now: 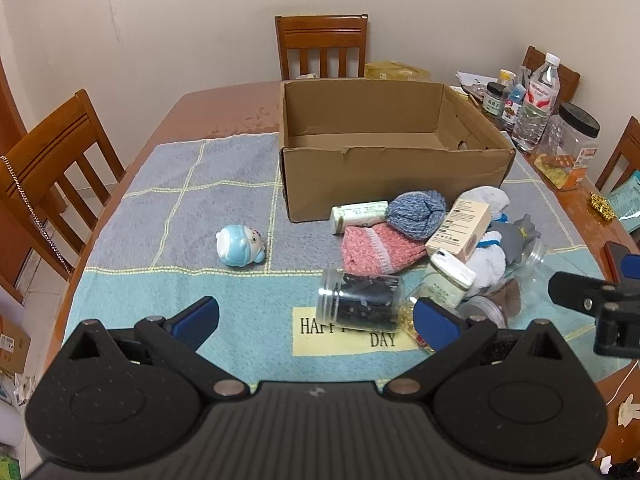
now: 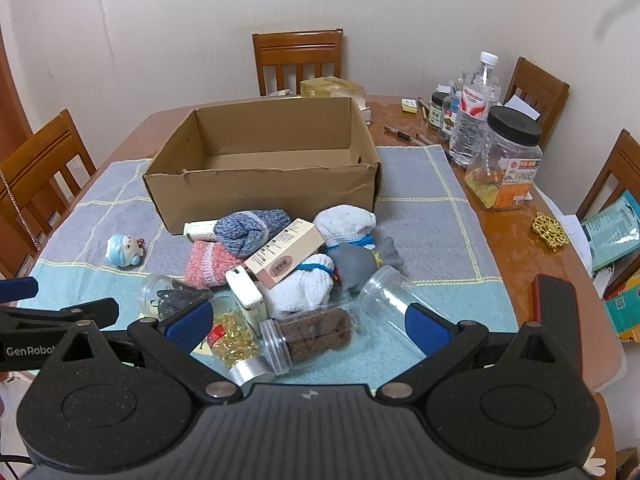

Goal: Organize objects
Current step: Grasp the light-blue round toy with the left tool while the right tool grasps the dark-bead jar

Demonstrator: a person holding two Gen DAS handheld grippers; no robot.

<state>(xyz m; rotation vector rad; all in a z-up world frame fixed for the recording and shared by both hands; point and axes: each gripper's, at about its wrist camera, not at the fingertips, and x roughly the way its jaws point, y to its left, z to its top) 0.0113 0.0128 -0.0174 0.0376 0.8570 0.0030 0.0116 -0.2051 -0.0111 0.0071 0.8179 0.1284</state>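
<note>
Both wrist views look forward over the worktop (image 1: 240, 112) from its near edge — left and right — sharing the cardboard box (image 1: 396, 176) and clutter.

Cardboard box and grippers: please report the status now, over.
Left gripper open, right gripper open, both holding nothing. Cardboard box looks empty. Pile of jars, socks and cartons lies in front of box; blue toy figure apart on cloth. Nothing blocks the box.
</note>
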